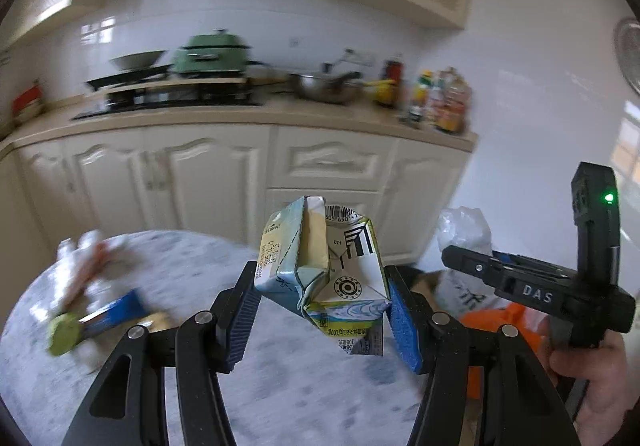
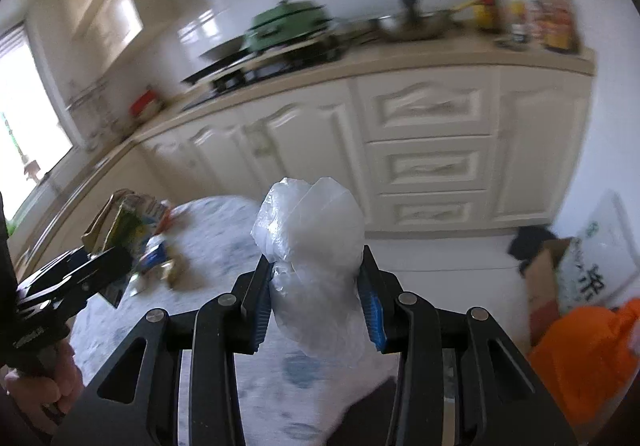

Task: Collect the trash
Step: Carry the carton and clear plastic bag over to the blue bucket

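Note:
My left gripper (image 1: 322,298) is shut on a crushed drink carton (image 1: 324,270), blue, white and yellow, held above the marble table (image 1: 280,386). My right gripper (image 2: 316,298) is shut on a crumpled clear plastic bag (image 2: 312,246), also held above the table (image 2: 208,230). The right gripper shows in the left wrist view (image 1: 532,282) at the right, with the plastic bag (image 1: 464,230) in it. The left gripper shows at the left edge of the right wrist view (image 2: 72,278). An orange trash bag (image 2: 584,358) sits low at the right, also in the left wrist view (image 1: 496,322).
More trash lies blurred on the table's left side: a blue wrapper (image 1: 116,312), a green lid (image 1: 64,332), crumpled packets (image 1: 92,250). A white printed bag (image 2: 596,266) and cardboard (image 2: 544,266) stand on the floor. Kitchen cabinets (image 1: 224,174) and counter with pots run behind.

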### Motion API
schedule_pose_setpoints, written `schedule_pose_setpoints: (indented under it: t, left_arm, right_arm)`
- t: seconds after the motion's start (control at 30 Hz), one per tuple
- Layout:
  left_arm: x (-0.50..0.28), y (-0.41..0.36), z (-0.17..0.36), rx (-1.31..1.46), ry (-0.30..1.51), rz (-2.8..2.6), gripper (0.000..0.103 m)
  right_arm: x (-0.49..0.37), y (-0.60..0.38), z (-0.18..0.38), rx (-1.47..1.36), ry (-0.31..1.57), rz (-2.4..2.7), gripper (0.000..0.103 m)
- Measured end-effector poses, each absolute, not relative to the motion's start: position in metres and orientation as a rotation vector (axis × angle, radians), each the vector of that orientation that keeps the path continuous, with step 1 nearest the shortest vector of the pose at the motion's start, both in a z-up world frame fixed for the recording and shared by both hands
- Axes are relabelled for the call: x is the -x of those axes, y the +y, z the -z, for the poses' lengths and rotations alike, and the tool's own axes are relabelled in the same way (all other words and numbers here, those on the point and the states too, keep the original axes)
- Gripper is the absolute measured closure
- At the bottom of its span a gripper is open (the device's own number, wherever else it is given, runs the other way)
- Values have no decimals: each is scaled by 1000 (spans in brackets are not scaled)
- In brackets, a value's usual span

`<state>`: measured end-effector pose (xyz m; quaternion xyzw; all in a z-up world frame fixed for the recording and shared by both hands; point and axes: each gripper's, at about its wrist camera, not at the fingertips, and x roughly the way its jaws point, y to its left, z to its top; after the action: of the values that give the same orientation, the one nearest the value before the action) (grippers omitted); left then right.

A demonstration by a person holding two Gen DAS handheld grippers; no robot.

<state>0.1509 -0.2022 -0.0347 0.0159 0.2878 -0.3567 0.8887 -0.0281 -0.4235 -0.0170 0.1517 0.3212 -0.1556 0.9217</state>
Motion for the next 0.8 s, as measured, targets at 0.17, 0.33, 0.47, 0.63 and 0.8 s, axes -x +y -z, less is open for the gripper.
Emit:
schedule_pose_setpoints:
  t: [0.17, 0.33, 0.47, 0.63, 0.8]
  left_arm:
    - [-157, -251, 40, -62, 618, 858, 48]
    - [-174, -299, 53, -83, 677, 943, 48]
    - [-187, -331, 66, -92, 732, 983, 48]
    - [-196, -380, 78, -141, 798, 1022, 48]
    - [-213, -435, 102, -198, 894, 1048, 48]
  right_arm:
    - [68, -468, 16, -348, 643, 459, 64]
    - [102, -505, 24, -386, 648, 563, 64]
    - [120, -530, 37, -416, 667, 628, 64]
    - [131, -555, 60, -460, 696, 681, 64]
    - [137, -579, 87, -511, 737, 708, 64]
